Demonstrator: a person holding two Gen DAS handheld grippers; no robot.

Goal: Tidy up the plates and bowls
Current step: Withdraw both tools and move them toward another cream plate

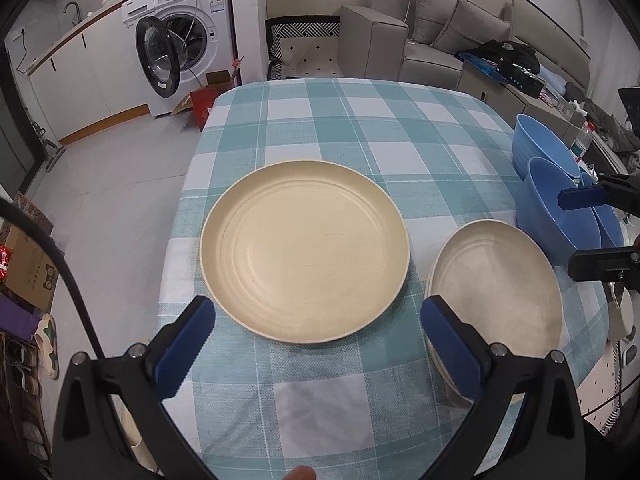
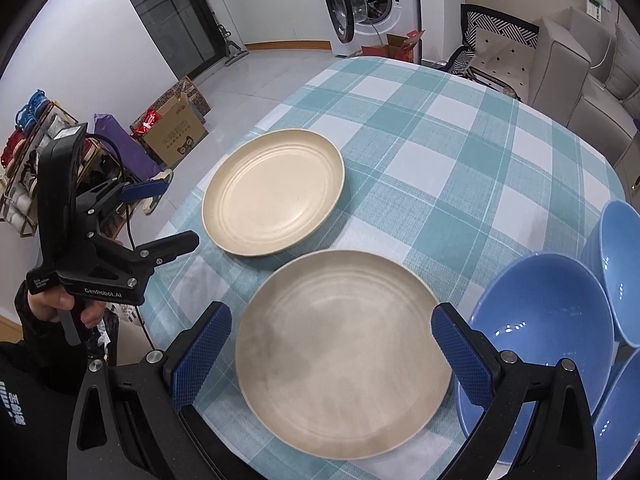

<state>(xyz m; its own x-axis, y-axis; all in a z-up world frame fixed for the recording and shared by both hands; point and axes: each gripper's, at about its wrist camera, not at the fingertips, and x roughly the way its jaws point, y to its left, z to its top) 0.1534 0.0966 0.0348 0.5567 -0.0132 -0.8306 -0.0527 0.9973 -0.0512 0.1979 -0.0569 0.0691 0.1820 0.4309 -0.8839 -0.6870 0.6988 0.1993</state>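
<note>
A single cream plate (image 1: 304, 252) (image 2: 274, 192) lies flat on the checked tablecloth (image 1: 360, 128). My left gripper (image 1: 318, 344) (image 2: 176, 214) is open at the plate's near edge, holding nothing. To the right sits a short stack of cream plates (image 1: 496, 292) (image 2: 344, 352). My right gripper (image 2: 332, 352) (image 1: 576, 232) is open, with its blue pads (image 2: 202, 356) on either side of that stack in view. Three blue bowls (image 2: 548, 320) (image 1: 560, 200) crowd together right of the stack, partly cut off by the frame.
The far half of the table (image 2: 460, 128) carries only the cloth. Beyond it stand a washing machine (image 1: 180, 48) with its door open, a grey sofa (image 1: 420, 40) and a chair. Cardboard boxes (image 2: 176, 132) and a shoe rack sit on the floor to the left.
</note>
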